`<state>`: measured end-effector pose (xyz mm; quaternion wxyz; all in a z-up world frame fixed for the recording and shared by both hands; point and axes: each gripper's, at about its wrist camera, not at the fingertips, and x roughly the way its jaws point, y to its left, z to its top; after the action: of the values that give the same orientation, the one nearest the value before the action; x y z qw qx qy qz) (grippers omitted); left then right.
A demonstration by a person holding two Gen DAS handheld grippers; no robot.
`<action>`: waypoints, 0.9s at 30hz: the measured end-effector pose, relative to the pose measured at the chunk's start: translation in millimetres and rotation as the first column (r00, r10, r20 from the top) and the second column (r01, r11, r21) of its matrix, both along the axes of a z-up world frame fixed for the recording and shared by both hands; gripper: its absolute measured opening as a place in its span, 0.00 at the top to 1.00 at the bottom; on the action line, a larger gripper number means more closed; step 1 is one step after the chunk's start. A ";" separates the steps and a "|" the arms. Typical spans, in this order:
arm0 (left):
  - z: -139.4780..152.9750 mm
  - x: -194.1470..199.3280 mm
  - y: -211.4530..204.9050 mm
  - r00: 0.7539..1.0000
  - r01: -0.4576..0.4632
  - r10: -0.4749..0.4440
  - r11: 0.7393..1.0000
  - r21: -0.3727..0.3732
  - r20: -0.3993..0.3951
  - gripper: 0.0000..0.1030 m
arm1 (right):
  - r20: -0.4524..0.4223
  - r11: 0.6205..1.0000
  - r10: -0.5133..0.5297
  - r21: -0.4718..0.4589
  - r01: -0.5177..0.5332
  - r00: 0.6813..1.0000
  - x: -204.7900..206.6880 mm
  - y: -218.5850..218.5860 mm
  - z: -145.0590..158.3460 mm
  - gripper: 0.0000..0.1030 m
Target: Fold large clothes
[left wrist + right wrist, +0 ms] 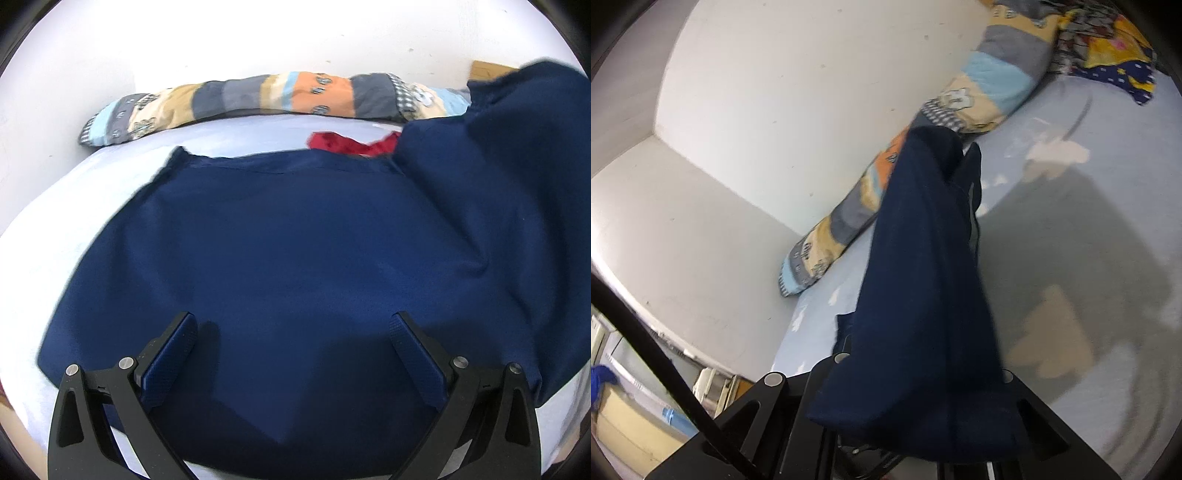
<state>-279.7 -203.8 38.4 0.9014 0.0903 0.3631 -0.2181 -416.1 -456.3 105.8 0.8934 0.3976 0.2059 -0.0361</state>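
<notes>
A large navy garment [295, 229] lies spread on the pale bed sheet [55, 229]. My left gripper [293, 319] hovers just above its near part, jaws wide open with nothing between them. The garment's right portion [524, 129] is lifted off the bed. In the right wrist view that navy cloth [923, 277] drapes over and hides the fingers of my right gripper [901, 306], which is shut on the cloth and holds it above the sheet [1089, 221].
A red cloth [347, 144] peeks out behind the navy garment. A rolled patchwork quilt [258, 99] [960, 99] lies along the white wall. A yellow and blue blanket [1115, 48] sits at the bed's far end. A black cable [665, 369] crosses beside the bed.
</notes>
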 end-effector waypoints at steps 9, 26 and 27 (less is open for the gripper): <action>95.2 60.1 97.3 0.977 -0.197 0.198 0.980 -0.019 0.081 0.00 | -0.043 0.991 0.118 -0.064 -0.121 0.992 57.0 76.8 1.7 0.90; 128.2 129.3 219.2 0.898 -0.436 0.439 0.895 -0.097 0.019 0.00 | -0.231 0.904 0.238 -0.303 -0.303 0.943 168.6 235.2 -90.5 0.91; 130.7 128.5 221.3 0.892 -0.447 0.452 0.888 -0.109 0.026 0.00 | -0.218 0.885 0.243 -0.348 -0.308 0.945 169.1 241.0 -86.0 0.91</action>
<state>-151.1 17.5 169.1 0.9396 -0.0360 0.3398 -0.0193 -247.0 -215.3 19.8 0.9285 0.1803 0.3240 0.0191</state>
